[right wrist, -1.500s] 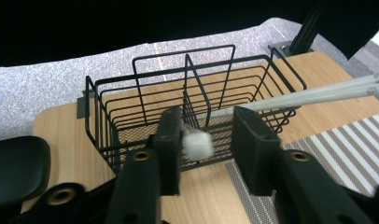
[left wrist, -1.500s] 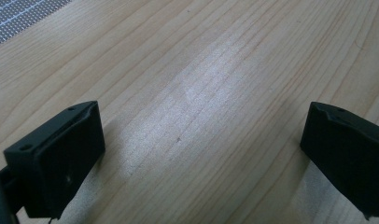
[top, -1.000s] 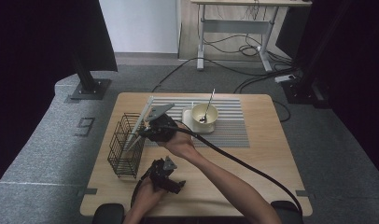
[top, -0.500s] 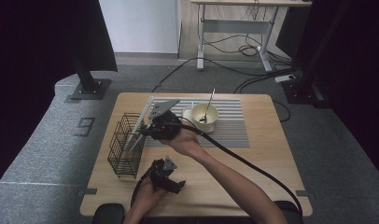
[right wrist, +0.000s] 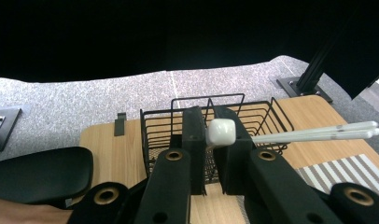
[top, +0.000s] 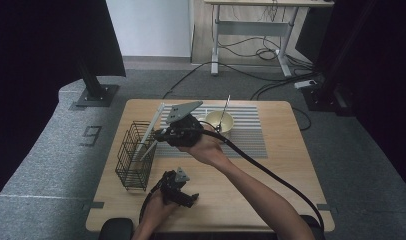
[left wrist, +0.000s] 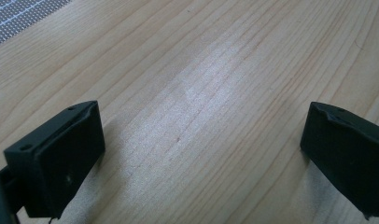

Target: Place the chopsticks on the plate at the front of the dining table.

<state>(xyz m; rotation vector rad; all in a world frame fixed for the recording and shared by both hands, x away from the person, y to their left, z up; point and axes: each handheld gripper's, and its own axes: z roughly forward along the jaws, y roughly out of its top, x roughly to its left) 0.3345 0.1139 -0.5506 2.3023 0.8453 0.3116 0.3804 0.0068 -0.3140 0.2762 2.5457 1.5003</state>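
White chopsticks [right wrist: 313,134] clamped in right claw [right wrist: 210,133] above basket [right wrist: 253,116]

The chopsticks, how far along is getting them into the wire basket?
Done: the right gripper is shut on the white chopsticks and holds them above the table. In hand: they hang slanted at the wire basket. Left: lowering them in and letting go. The spoon still stands in the bowl; the left gripper sits open.

High view overhead, gripper views close, shared table [top: 271,170]
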